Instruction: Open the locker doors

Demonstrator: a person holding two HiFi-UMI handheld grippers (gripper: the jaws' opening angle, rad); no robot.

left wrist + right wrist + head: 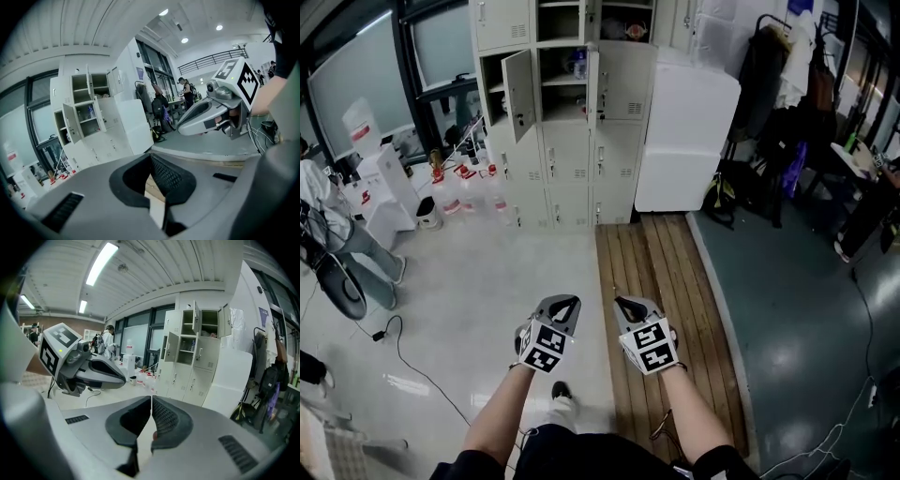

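Note:
A bank of cream lockers [567,122] stands against the far wall, well ahead of both grippers. One upper door [518,94] hangs open to the left, and further compartments beside and above it show open shelves. The lower doors look closed. My left gripper [565,302] and right gripper [623,302] are held side by side low in the head view, both shut with nothing in them. The left gripper view shows the lockers [86,126] far off at the left and the right gripper [206,115] alongside. The right gripper view shows the lockers [192,362] ahead and the left gripper [93,371].
A tall white cabinet [684,141] stands right of the lockers. A wooden plank strip [661,300] runs toward them. Bottles [469,192] crowd the floor at the left, near a person [337,234] and a cable [403,347]. Coats [778,94] hang at the right.

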